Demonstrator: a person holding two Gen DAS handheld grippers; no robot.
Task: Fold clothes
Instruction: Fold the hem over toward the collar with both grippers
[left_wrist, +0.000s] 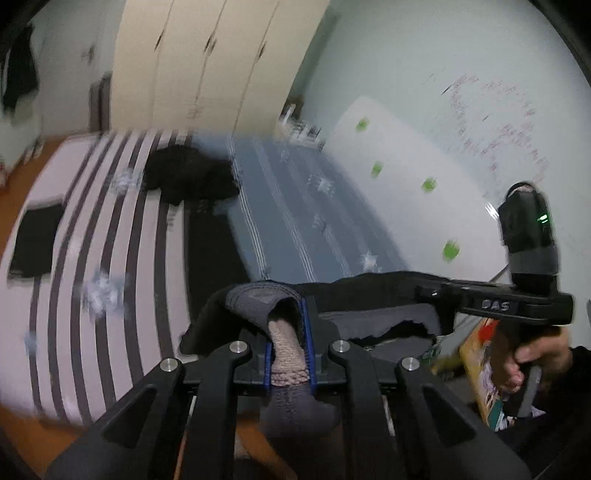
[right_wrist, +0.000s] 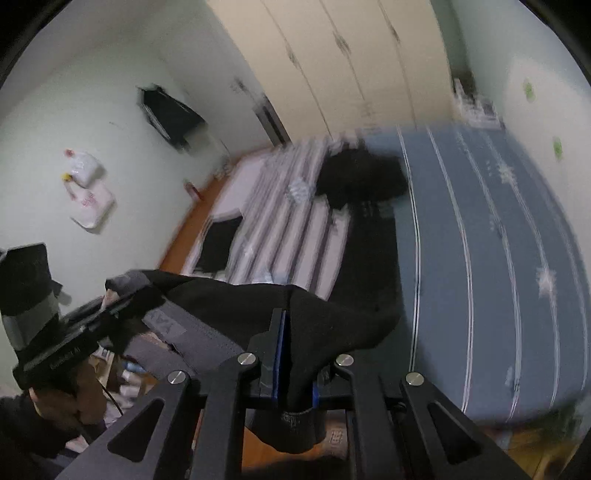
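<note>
A dark garment (left_wrist: 369, 291) with a grey waistband (left_wrist: 255, 299) hangs stretched between my two grippers, above the near edge of the bed. My left gripper (left_wrist: 288, 314) is shut on one end, with grey fabric bunched between its blue pads. My right gripper (left_wrist: 428, 291) holds the other end at the right of the left wrist view. In the right wrist view, my right gripper (right_wrist: 286, 314) is shut on the black cloth (right_wrist: 229, 299), and the left gripper (right_wrist: 118, 299) grips the far end at the left. Both views are blurred by motion.
The bed has a striped sheet (left_wrist: 110, 229) and a blue blanket (right_wrist: 480, 240). A loose pile of black clothes (left_wrist: 188, 177) lies at its middle, and a folded black piece (left_wrist: 35, 240) near its left edge. A cream wardrobe (left_wrist: 207, 55) stands behind. A person's hand (left_wrist: 532, 354) holds the right gripper.
</note>
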